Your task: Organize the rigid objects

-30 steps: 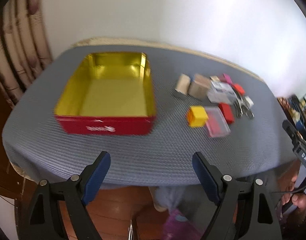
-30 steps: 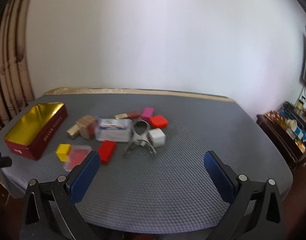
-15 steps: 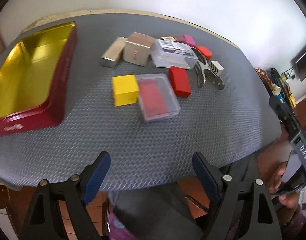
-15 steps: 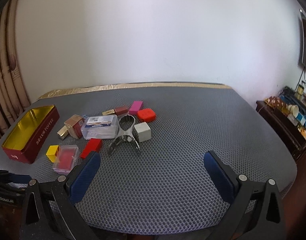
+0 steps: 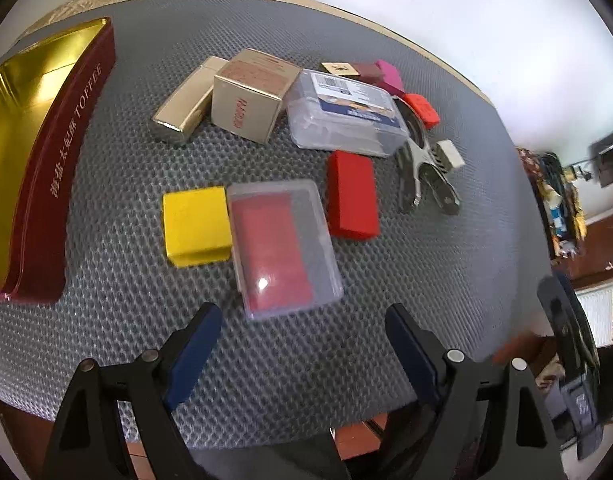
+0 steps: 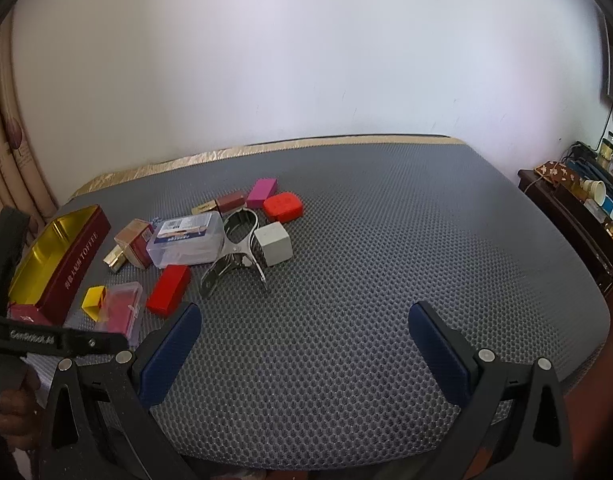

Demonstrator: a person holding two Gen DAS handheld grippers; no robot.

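Both tongs gape empty; left tongs (image 5: 302, 328) face the clear case (image 5: 284, 246), right tongs (image 6: 304, 320) see bare worktop (image 6: 366, 280).

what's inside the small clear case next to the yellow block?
The clear case holds a flat red item, seen through the closed lid. Anything beneath the red item is hidden.
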